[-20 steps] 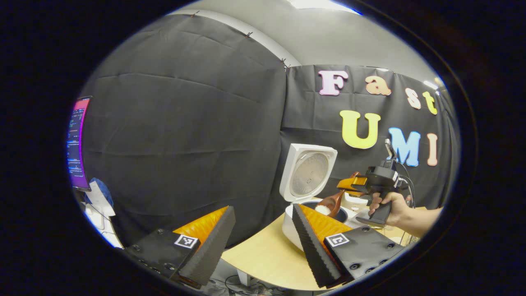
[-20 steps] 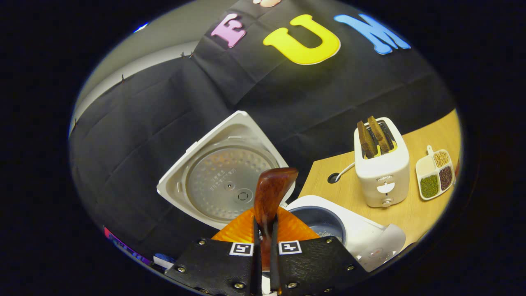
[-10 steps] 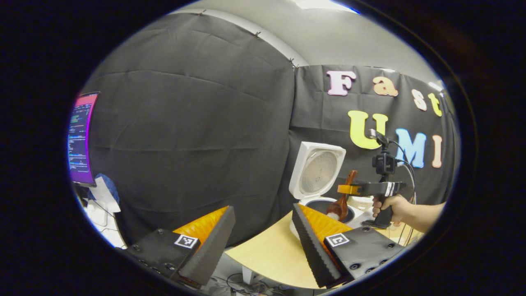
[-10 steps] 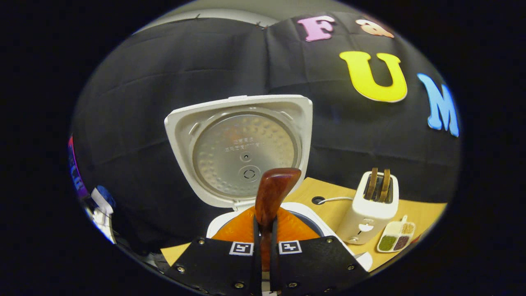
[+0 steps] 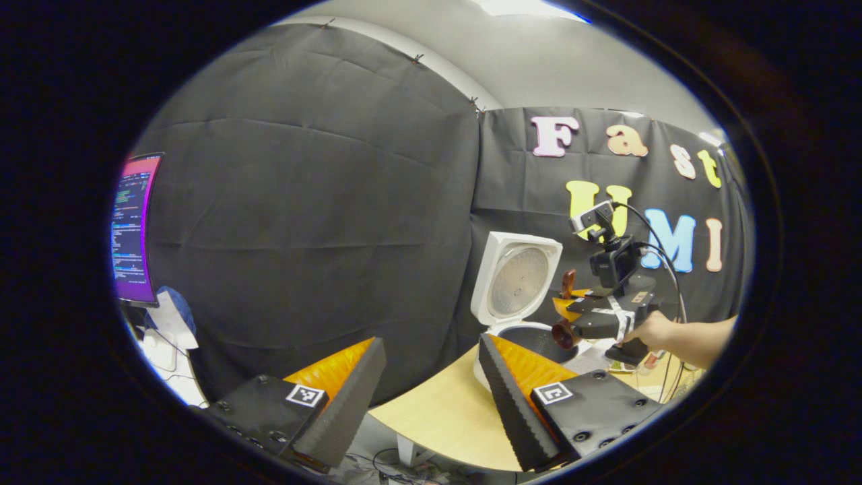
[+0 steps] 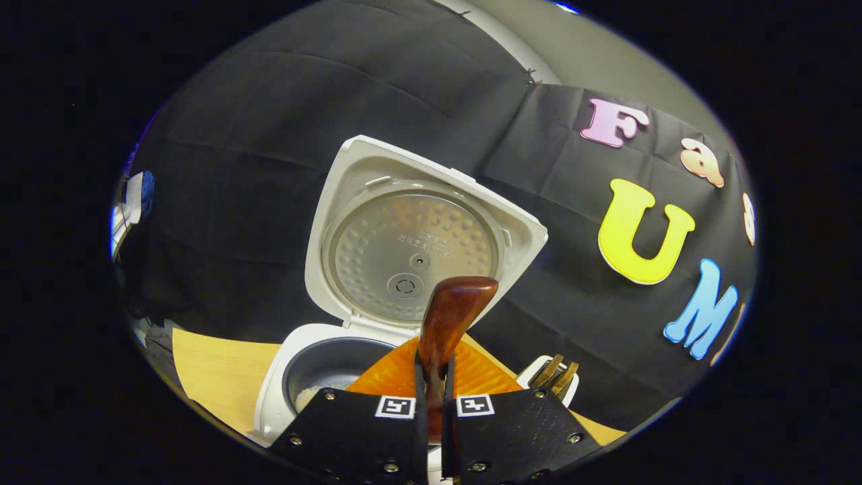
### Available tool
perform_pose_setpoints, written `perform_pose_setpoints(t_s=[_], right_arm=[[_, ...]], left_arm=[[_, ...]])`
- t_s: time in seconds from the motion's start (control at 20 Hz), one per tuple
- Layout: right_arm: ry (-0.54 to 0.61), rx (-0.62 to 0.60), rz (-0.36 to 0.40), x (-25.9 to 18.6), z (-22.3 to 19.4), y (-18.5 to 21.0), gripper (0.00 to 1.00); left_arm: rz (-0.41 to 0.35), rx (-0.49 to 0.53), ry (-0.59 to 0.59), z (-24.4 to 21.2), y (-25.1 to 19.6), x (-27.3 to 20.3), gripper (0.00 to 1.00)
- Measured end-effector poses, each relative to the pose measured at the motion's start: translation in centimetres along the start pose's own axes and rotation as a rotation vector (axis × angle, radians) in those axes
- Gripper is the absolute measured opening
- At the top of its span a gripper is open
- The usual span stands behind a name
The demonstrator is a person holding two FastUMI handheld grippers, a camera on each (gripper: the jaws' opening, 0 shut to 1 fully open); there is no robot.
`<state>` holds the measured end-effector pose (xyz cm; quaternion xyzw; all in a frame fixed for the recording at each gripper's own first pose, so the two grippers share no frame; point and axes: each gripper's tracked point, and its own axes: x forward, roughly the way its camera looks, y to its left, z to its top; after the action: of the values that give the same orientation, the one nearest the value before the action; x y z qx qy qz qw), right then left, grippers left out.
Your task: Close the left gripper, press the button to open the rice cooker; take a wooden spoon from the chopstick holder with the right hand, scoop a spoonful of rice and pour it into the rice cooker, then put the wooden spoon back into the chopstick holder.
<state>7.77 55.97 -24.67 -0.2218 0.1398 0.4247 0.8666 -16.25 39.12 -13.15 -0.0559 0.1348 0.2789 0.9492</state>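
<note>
Right gripper view: right gripper pinches the glossy reddish-brown wooden spoon before the white rice cooker, lid up; left gripper spread wide.

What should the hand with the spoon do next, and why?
Probably carry the spoon away toward its holder. The right hand-held gripper grips it over the open cooker, rice lies in the pot, and the bowl end hangs tipped down.

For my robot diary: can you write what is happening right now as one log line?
rice cooker: lid open | wooden spoon: held by right gripper, over cooker | rice: some in pot | left gripper: open, empty
</note>
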Motion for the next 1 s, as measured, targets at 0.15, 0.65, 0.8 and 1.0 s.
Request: perform_pose_setpoints(t_s=[0.15,0.65,0.8,1.0], right_arm=[[0.010,0.091,0.016,0.0,-0.1,0.1,0.08],[-0.002,0.855,0.077,-1.8,0.5,-3.6,0.08],[-0.041,0.947,0.047,-4.2,0.7,-6.3,0.08],[-0.098,0.988,0.000,-8.1,1.0,-9.7,0.08]], left_arm=[[0.004,0.001,-0.002,0.0,0.1,-0.3,0.97],[-0.022,0.007,-0.018,0.2,-0.1,-0.8,0.99],[-0.052,0.012,-0.029,0.3,-0.4,-1.0,0.95],[-0.122,-0.003,-0.048,0.8,-1.0,-1.4,0.97]])
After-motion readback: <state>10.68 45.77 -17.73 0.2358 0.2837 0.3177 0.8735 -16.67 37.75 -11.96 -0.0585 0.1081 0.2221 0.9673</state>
